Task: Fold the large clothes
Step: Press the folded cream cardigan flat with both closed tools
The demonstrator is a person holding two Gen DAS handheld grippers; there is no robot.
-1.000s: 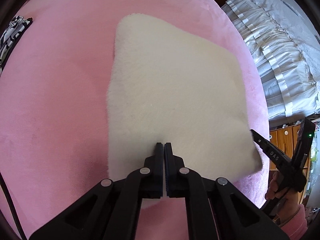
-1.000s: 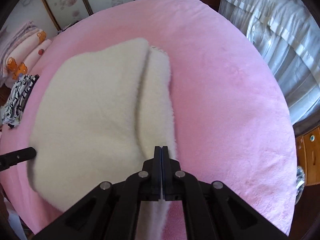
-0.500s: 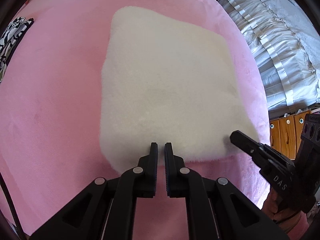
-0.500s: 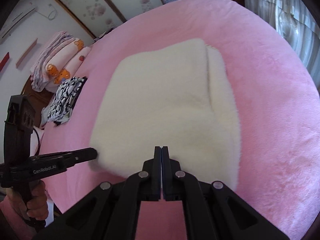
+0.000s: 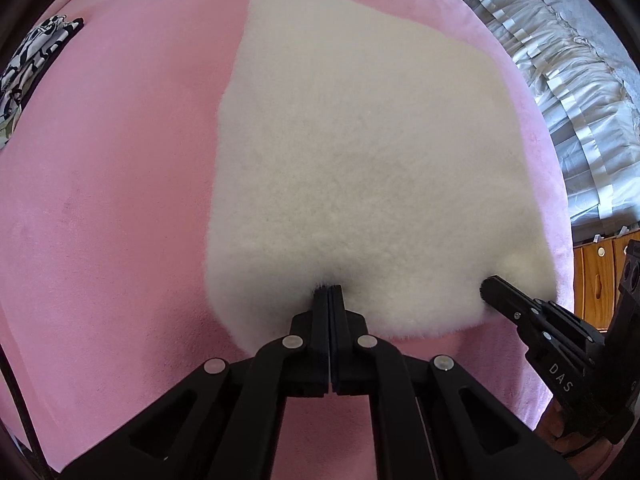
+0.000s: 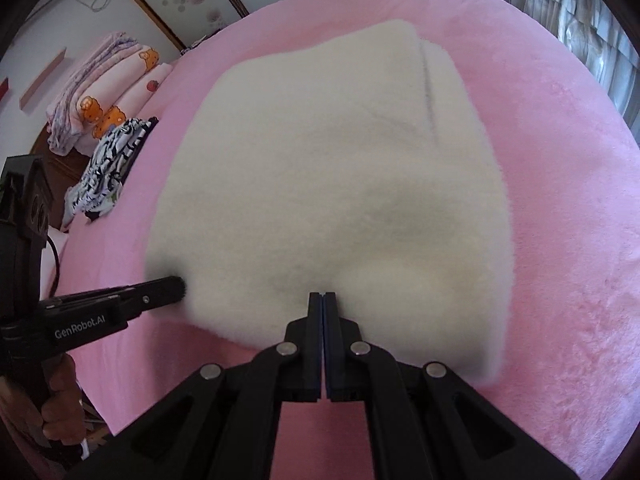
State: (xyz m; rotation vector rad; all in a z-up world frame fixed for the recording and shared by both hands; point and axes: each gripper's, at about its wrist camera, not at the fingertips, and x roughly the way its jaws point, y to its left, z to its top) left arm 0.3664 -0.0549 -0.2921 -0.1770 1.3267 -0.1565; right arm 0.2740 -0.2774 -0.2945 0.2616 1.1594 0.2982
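While the folded cream fleece (image 5: 372, 168) lies on the pink bed (image 5: 100, 200), both grippers press its six-o'clock edge. Left gripper (image 5: 329, 289) and right gripper (image 6: 322, 294) are fully closed, whether pinching fleece I cannot tell.

Pink plush bedcover (image 5: 100, 220) beneath; black-and-white patterned cloth (image 6: 108, 168) crumpled at its edge — stacked pastel blankets (image 6: 104, 80) just beyond. White ruffled curtains (image 5: 572, 92) alongside — wooden drawers (image 5: 596, 276) below them.
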